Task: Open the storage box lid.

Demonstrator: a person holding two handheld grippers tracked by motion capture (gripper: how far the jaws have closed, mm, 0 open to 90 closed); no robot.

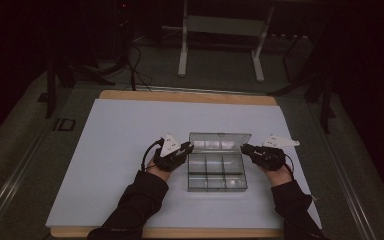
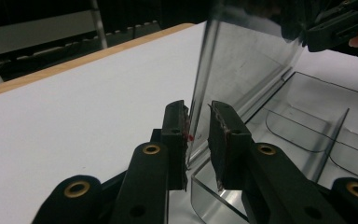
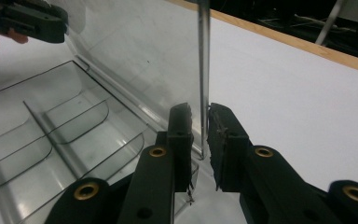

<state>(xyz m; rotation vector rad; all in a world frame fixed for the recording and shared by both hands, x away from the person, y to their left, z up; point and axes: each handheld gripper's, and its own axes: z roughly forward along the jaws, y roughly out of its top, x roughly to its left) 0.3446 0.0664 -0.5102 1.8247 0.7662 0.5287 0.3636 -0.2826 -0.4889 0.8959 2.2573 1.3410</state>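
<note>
A clear plastic compartment box (image 1: 216, 174) lies open and empty in the middle of the white sheet. Its lid (image 1: 219, 141) stands upright along the far side. My left gripper (image 1: 189, 148) is at the lid's left end. In the left gripper view its jaws (image 2: 198, 126) straddle the lid's edge (image 2: 193, 116) with a narrow gap showing. My right gripper (image 1: 243, 148) is at the lid's right end. Its jaws (image 3: 200, 128) also straddle the lid's edge (image 3: 204, 84), slightly open. The box's dividers (image 3: 65, 126) show beside them.
The white sheet (image 1: 125, 135) covers a wooden tabletop (image 1: 190, 96), with bare room all round the box. Beyond the table stand a white metal frame (image 1: 182, 50) and cables on the dark floor. Each gripper view shows the other gripper (image 2: 340, 25) (image 3: 28, 18) past the lid.
</note>
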